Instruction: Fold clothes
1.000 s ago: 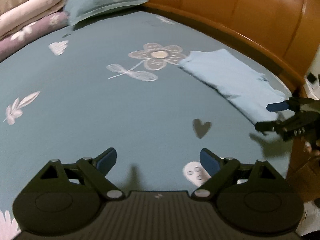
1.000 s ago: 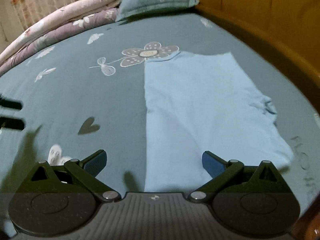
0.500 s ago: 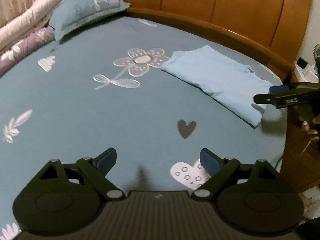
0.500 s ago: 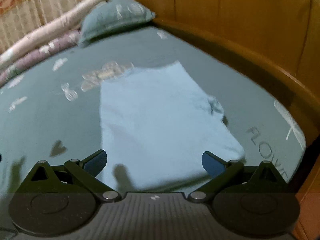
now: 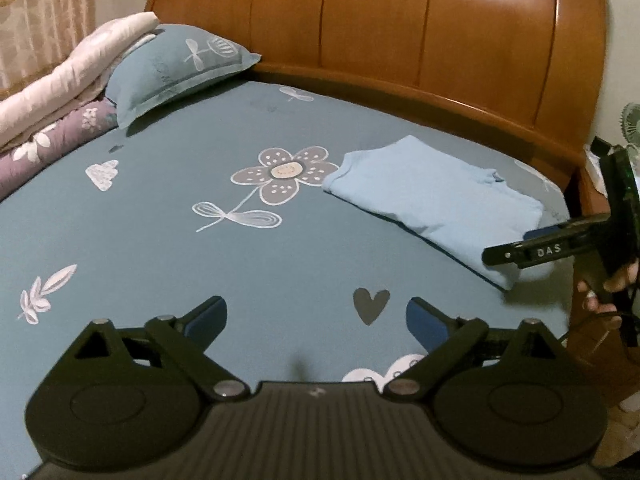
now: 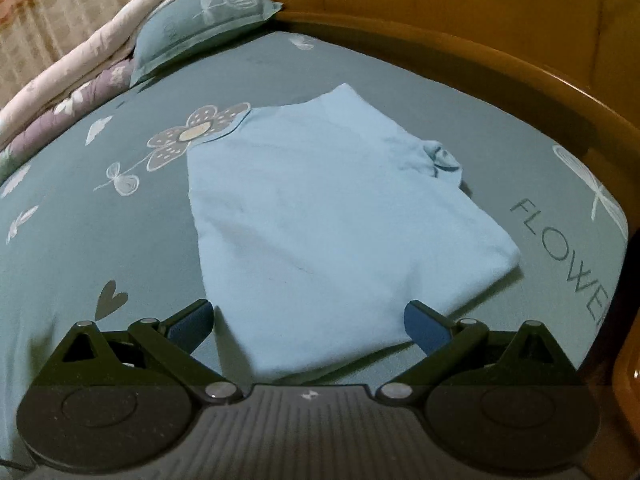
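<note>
A teal bed sheet (image 5: pixel 168 248) is spread over the bed, printed with a large grey flower (image 5: pixel 285 174), a grey heart (image 5: pixel 371 305), white leaves and the word "FLOWER" (image 6: pixel 564 256). A matching teal pillow (image 5: pixel 180 68) is propped at the head, beside rolled pink and purple quilts (image 5: pixel 52 104). The bed is backed by a glossy wooden headboard (image 5: pixel 420 28). A patterned curtain (image 5: pixel 36 12) is seen at the far left, and part of a green fan (image 5: pixel 632 124) at the right edge.
</note>
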{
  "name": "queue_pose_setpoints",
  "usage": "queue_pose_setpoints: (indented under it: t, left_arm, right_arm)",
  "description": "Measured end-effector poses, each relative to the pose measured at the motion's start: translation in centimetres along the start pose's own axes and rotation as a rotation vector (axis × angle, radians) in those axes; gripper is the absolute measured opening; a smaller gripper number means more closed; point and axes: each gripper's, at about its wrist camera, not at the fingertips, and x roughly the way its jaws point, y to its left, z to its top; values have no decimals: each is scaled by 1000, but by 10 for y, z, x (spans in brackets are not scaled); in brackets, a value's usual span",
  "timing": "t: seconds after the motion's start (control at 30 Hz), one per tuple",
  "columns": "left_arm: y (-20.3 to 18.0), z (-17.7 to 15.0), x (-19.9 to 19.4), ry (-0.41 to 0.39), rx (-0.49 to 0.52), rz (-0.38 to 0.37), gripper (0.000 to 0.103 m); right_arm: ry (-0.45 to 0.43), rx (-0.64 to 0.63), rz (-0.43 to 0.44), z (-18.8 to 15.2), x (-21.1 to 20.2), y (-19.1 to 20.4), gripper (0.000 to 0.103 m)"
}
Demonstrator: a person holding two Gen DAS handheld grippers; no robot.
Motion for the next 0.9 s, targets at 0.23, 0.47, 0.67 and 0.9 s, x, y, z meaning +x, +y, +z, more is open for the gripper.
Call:
queue_pose_setpoints:
  t: [0.23, 0.47, 0.67, 0.9]
  left_arm:
    - [-15, 5, -4, -58, 44, 89, 98]
    - [-29, 16, -9, -77, 104, 15, 98]
    - [-43, 15, -11, -74, 142, -4, 98]
    - [-38, 13, -21, -74, 102, -81, 102]
  right_arm:
    - [46, -29, -24, -6, -2, 4, 103]
    - [79, 51, -5, -9, -21, 4, 103]
    - [79, 42, -17, -13, -44, 19, 103]
    - [51, 62, -33, -24, -71, 40, 103]
